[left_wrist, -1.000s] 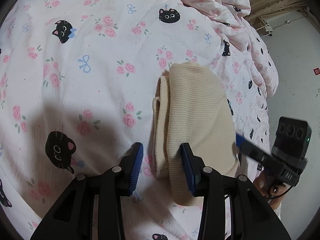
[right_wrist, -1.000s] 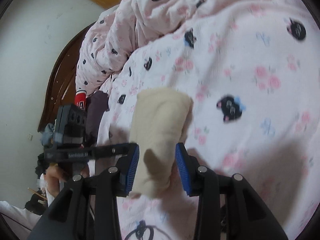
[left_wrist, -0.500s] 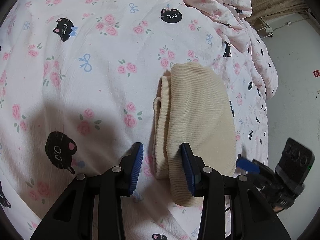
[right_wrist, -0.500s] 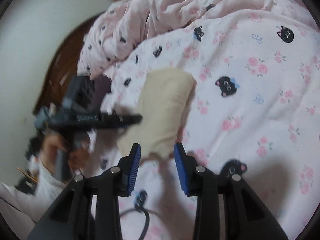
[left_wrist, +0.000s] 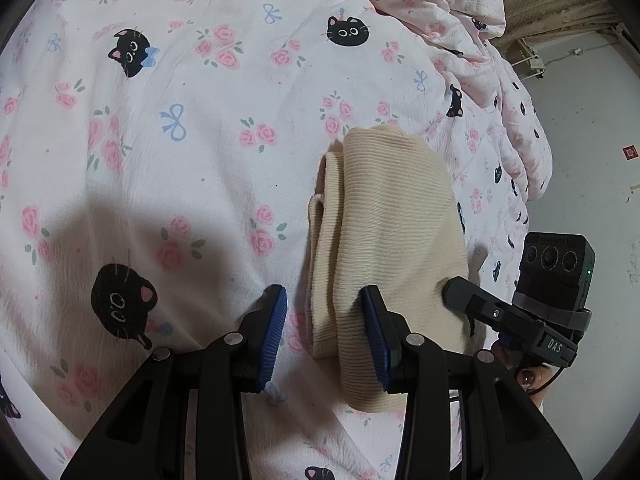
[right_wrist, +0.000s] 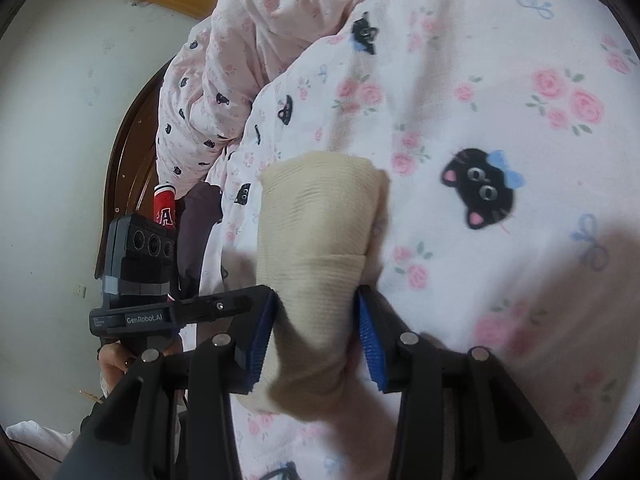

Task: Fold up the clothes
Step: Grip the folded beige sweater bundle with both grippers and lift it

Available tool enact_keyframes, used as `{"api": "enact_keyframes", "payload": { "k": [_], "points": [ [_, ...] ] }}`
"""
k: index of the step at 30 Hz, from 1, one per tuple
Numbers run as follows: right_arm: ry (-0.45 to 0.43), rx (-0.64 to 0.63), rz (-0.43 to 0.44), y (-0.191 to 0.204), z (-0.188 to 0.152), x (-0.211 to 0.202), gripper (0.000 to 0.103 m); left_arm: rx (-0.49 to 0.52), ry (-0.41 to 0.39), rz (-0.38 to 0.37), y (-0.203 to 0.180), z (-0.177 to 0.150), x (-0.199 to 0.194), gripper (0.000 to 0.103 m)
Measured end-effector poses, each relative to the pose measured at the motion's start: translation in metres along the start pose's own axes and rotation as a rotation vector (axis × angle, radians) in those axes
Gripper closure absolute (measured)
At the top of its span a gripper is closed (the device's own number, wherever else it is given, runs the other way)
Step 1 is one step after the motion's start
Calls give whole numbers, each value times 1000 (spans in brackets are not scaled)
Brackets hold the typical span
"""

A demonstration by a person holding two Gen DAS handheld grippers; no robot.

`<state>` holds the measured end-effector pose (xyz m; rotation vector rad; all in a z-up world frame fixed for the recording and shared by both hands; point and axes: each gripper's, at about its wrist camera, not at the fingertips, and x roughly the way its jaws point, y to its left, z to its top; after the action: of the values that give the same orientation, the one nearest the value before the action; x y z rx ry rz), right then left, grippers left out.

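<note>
beige ribbed garment is folded into a narrow bundle on the bed, near its edge, on the pink cat-and-rose print cover. bunched quilt in the same print sits beyond it.

left gripper: jaws part open, straddling the garment's near end; the blue pads sit either side of the folded edge and i see no pinch, one pad is clear of the cloth.

right gripper: jaws opening, the garment's near end sits between them and fills most of the gap; can't tell from the blur whether the pads still press it.

each wrist view shows the other gripper beside the garment at the bed's edge, with a hand on its handle.
</note>
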<state>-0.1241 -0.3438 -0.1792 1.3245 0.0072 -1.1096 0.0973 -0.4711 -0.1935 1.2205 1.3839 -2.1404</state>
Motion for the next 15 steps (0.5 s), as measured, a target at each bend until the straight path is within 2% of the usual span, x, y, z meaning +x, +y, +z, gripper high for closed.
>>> {"api": "enact_keyframes", "payload": {
  "k": [6,8,10,14,15],
  "points": [
    [30,-28,-5,16,-12,8,64,-12,2,-12,3,0,-1,68],
    [26,-18,-14,16,-15,8,73,-14,2,-14,4,0,-1,68],
    [24,0,-11,14,-17,7,77,-23,1,-23,5,0,-2,68],
    [16,53,29,10,-14,1,79,-101,4,-110,15,2,-6,65],
    [13,67,43,9,-13,0,79,-130,8,-147,19,2,-7,60]
  ]
}}
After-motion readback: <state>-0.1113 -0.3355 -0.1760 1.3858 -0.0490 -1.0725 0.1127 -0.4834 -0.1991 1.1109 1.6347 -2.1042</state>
